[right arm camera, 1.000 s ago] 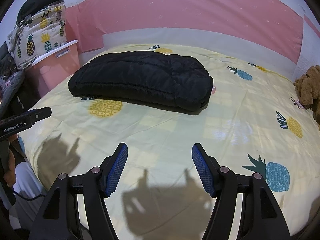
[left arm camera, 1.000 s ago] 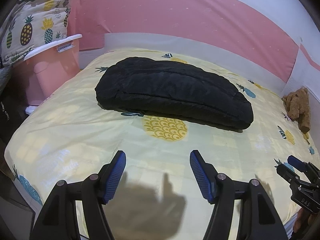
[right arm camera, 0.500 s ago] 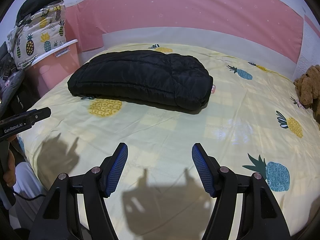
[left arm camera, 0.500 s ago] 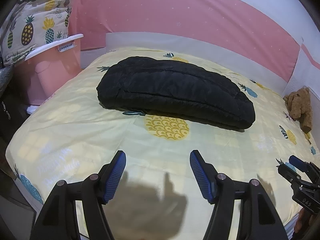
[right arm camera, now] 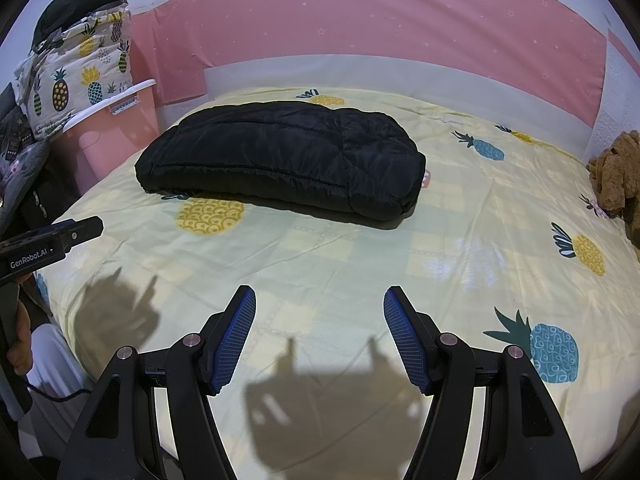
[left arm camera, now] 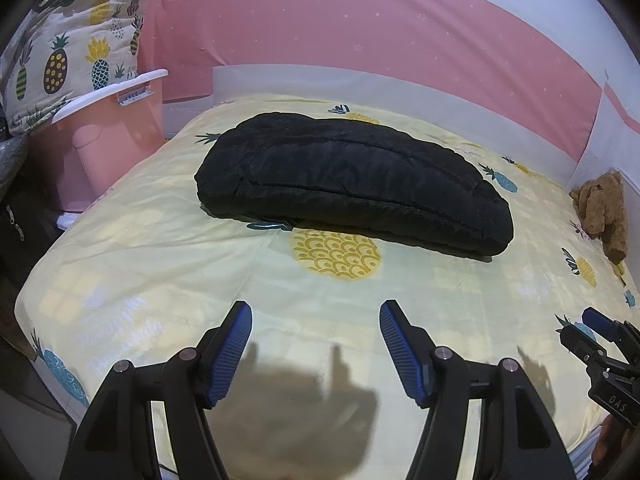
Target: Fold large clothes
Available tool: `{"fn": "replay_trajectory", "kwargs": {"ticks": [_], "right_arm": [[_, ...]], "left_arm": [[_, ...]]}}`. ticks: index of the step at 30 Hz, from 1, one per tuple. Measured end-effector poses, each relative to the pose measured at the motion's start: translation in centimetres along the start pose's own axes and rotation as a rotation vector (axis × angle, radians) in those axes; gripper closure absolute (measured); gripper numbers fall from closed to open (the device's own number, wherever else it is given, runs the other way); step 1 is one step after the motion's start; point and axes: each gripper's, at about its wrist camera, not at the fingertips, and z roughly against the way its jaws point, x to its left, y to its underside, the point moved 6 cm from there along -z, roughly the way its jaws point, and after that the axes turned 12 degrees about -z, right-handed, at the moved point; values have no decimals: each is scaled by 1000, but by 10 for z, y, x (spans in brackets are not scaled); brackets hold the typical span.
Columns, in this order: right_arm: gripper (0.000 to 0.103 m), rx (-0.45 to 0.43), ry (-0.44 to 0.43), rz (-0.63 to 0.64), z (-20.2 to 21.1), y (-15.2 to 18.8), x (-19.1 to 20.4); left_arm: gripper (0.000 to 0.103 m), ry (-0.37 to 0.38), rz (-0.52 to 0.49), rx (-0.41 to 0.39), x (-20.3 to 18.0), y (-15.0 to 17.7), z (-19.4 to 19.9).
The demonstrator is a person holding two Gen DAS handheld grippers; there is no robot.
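Pink bin (left arm camera: 106,136) at left beside bed (left arm camera: 160,248). Black jacket (left arm camera: 352,176), folded, lies mid-bed toward the headboard, well apart from both grippers. Left gripper (left arm camera: 316,344) jaws wide, holding nothing, over near edge. Right gripper (right arm camera: 319,332) likewise. Brown teddy (right arm camera: 618,176) at far right.

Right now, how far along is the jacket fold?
Looks done: the black puffer jacket lies as a compact folded bundle on the pineapple bedsheet. In hand: nothing; left claw and right claw are open, short of it. Left: possibly only squaring up.
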Motion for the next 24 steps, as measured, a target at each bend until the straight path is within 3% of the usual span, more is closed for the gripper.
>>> {"fn": "replay_trajectory", "kwargs": {"ticks": [24], "right_arm": [[36,0,1,1,1,0,1]], "left_arm": [[37,-18,1,11,-1,5,-1]]}}
